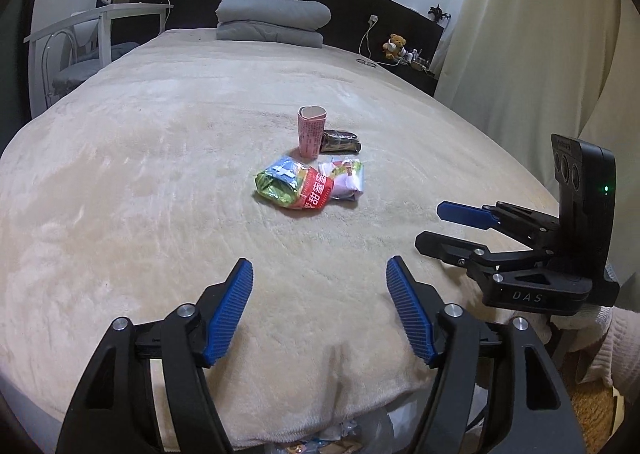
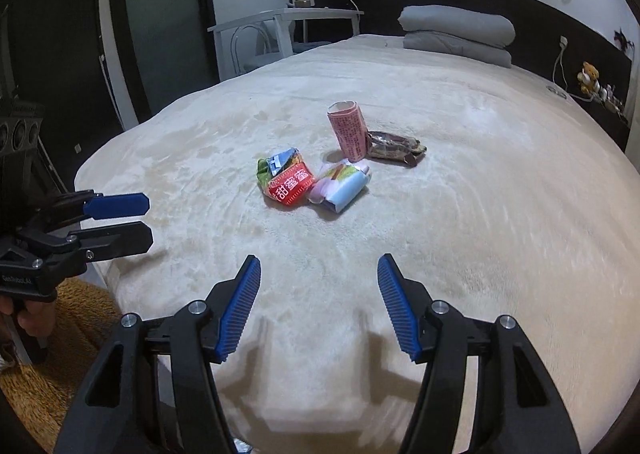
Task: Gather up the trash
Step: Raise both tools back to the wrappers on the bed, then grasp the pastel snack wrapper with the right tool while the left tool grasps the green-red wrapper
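Room: bedroom, with a wide bed under a cream plush blanket [image 1: 160,182], folded grey bedding [image 1: 272,20] at the dark headboard.
Trash: four pieces clustered mid-bed, well ahead of both tools.
Nearest piece: crumpled green-and-red foil snack bag [image 1: 294,186], touching a pale blue-and-pink crushed wrapper [image 1: 344,178] on its right.
Behind them: upright pink paper tube with printed text [image 1: 312,132], and a dark brown flattened packet [image 1: 340,141] just beside its base.
Left gripper [image 1: 319,310]: jaws spread wide, nothing between them, hanging over the near edge of the bed.
Right gripper [image 2: 318,302]: likewise released and empty, level with its partner.
Step in hand: I judge it is the reach toward the pile.
How I'd do it: take the snack bag first, pinch a raised crumpled fold and not the flat face, and press lightly, since the blanket will give.
Risk: brushing the tube could topple it.
Below the bed edge: some crumpled wrappers [image 1: 360,434], possibly a bin; I cannot tell.
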The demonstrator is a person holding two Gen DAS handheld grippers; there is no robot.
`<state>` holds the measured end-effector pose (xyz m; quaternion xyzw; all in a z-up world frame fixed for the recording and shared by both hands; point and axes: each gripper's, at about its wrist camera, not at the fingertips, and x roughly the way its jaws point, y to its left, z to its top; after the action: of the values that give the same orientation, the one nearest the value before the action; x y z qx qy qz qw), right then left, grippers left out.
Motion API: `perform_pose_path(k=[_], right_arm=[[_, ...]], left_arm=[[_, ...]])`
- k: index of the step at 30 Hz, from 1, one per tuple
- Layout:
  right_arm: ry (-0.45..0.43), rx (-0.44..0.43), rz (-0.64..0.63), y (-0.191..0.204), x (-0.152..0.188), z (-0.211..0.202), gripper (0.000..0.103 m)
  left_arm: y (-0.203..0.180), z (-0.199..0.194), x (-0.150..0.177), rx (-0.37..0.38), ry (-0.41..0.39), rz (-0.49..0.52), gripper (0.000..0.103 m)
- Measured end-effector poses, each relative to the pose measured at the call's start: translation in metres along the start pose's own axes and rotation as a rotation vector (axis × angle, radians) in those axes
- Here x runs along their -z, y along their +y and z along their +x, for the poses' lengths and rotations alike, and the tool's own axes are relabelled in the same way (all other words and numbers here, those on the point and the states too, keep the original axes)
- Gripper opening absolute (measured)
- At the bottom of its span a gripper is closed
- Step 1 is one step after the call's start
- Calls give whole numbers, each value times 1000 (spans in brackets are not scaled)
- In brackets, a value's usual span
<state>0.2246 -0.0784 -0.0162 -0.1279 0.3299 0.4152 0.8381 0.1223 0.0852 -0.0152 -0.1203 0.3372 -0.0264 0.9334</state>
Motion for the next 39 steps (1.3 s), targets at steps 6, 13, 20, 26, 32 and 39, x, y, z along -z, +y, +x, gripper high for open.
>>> perform_pose_path(k=[6,13,20,26,32,39], right_arm=[[-4,59,-169,4,-16,30,72],[35,69,-240,-11,-33,69,76],[55,52,-270,-15,-43,87,76],[66,47,-302,-11,-47,97,76],[55,37,-328,-7,-49,101,75],[53,34,-347,-2,-49,101,57]], left_arm=[[9,3,-11,6,-25,8,75],[26,4,-21,35,-35,-47,83],[24,5,-22,37,-34,-51,94],[19,6,-22,11,-42,-38,96],[15,9,-22,1,-31,-31,96],[15,13,-22,-16,-21,-30,96]])
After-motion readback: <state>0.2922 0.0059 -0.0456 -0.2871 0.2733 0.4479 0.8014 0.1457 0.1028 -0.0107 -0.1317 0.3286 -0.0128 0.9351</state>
